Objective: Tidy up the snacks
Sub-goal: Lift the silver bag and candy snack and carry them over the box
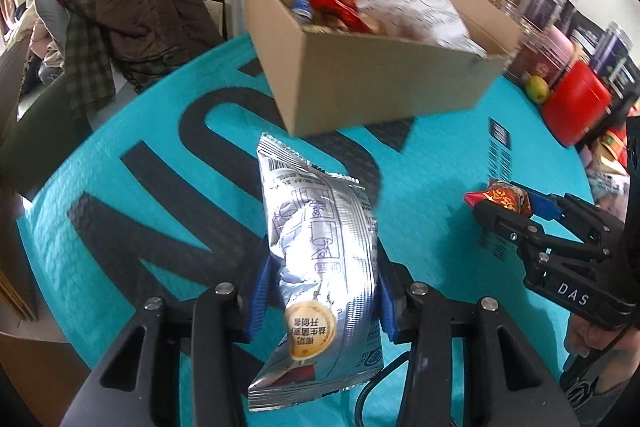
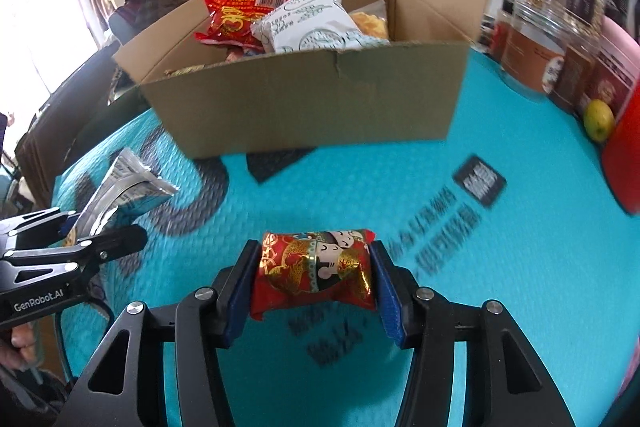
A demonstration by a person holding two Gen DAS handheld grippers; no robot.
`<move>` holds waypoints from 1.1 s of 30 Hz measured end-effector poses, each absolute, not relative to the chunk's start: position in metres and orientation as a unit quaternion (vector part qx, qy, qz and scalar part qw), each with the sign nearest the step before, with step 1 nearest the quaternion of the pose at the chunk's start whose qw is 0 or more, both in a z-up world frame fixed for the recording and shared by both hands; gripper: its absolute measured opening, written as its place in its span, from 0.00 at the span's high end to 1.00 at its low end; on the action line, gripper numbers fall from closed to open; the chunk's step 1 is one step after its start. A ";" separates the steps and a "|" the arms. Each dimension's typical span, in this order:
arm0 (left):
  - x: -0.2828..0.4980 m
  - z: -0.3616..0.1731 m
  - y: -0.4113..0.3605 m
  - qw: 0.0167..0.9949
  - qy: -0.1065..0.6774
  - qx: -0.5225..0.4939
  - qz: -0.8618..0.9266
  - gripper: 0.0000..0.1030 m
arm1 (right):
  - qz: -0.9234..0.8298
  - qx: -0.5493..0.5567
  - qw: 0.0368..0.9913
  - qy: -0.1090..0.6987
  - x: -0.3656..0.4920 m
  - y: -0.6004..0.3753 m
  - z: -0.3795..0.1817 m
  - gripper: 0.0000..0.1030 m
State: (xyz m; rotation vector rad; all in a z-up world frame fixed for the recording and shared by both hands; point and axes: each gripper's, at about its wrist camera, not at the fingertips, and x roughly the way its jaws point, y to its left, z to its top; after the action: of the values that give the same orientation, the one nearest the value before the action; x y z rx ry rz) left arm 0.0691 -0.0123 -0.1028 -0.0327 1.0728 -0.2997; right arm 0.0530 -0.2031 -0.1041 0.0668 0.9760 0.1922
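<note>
A cardboard box [image 2: 304, 99] heaped with snacks was seen ahead on the teal worktop [image 2: 520, 267], jars [image 2: 532, 55] beside it, while a silver packet [image 1: 320, 251], lengthwise, was clamped in the left gripper [image 1: 320, 303] and a red packet [image 2: 316, 273], crosswise, in the right gripper [image 2: 314, 291].

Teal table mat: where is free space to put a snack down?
Free: the teal mat between the cardboard box and both tools, and right toward the red container. Crowded: inside the box, and the far right edge with jars.
</note>
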 end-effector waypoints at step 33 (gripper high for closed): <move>0.003 -0.114 -0.082 0.829 0.518 0.078 -0.194 0.57 | 0.077 0.030 0.872 0.482 -0.033 -0.214 -0.112 0.42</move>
State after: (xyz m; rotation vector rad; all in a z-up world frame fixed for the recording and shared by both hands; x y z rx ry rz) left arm 0.0025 -0.0823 -0.1143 0.1662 1.0988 -0.4126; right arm -0.0329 -0.2135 -0.1122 0.0623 1.0067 0.1602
